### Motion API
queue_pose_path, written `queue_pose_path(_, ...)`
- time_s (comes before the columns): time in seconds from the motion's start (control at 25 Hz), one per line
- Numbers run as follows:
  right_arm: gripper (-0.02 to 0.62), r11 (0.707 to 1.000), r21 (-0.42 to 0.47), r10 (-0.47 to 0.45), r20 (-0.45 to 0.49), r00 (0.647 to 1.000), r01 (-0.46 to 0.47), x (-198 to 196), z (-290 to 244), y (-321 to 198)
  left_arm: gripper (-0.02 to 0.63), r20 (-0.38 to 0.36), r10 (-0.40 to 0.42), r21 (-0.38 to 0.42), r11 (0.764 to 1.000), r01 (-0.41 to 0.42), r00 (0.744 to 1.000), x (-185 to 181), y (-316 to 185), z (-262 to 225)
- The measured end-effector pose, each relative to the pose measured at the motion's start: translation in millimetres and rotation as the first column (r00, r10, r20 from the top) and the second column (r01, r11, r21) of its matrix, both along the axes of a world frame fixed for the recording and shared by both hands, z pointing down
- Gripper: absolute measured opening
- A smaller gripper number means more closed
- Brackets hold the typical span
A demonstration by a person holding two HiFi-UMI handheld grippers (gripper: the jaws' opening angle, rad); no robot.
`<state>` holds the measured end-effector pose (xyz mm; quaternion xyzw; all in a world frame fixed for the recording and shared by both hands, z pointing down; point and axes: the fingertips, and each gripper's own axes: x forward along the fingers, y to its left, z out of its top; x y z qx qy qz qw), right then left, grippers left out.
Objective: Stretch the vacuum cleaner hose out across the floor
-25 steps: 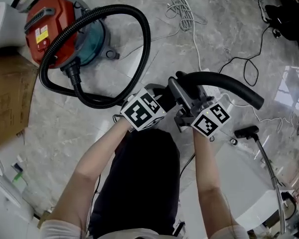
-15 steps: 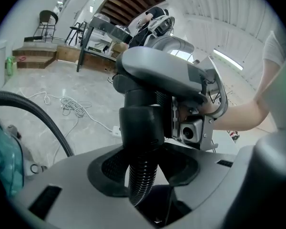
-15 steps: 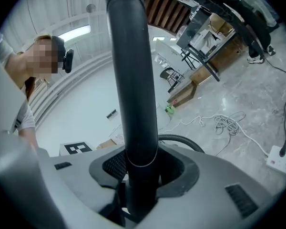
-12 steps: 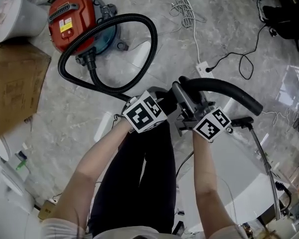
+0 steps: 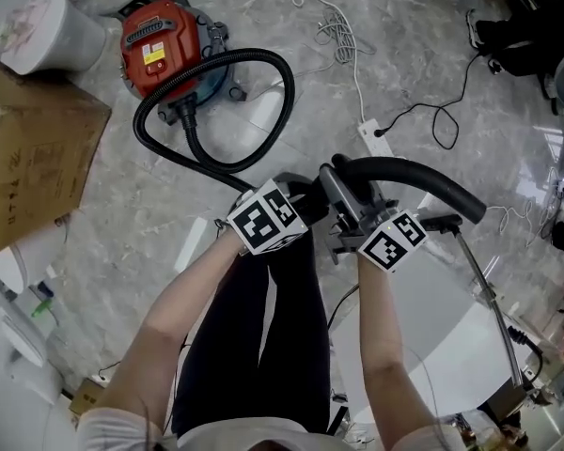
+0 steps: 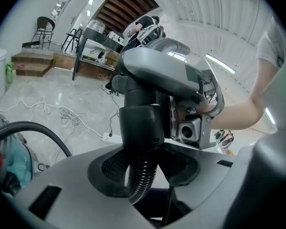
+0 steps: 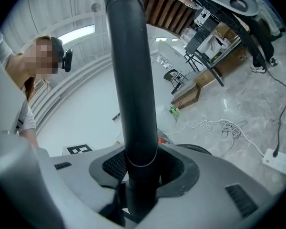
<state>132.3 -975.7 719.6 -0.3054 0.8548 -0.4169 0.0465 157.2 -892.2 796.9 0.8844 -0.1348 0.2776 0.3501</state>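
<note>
- The jaws of the left gripper (image 6: 143, 182) were partly closed and clamped on the hose (image 5: 289, 97), just below its smooth black cuff.
- The jaws of the right gripper (image 7: 140, 175) were likewise partly closed, gripping the bent end tube (image 7: 132, 70) that carries on from that cuff. The two grippers sat close together, side by side.
- The free end of the hose was held up off the floor (image 5: 103, 224) in front of the person. The rest lay in a wide loop that curled back to the vacuum cleaner (image 5: 158, 38), well away at the upper left of the head view.
- Judged from that, the step in hand was carrying the gripped end away from the machine, and the stretch itself was not yet made.
- The next move probably calls for drawing both grippers away from the vacuum cleaner so the loop opens into a line, pulling gently enough that the light, wheeled body is not dragged along.
- The hose was black, corrugated and plainly flexible, while the end tube was smooth, rigid and glossy.
- The machine had a red, rounded plastic top over a teal lower shell.
- The floor was pale grey, marbled and shiny, with a loose white cable (image 5: 343, 26) lying on it.
</note>
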Motion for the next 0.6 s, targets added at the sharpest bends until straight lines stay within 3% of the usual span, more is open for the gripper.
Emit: queue_pose_path(0.6,0.171,0.999,-0.030,0.018,0.040,0.999,-0.016,-25.8,-122.3,30.2,0.186,-0.027,0.005,0.000,1.000,-0.005,1.000,-28.8,32.4,-124.4)
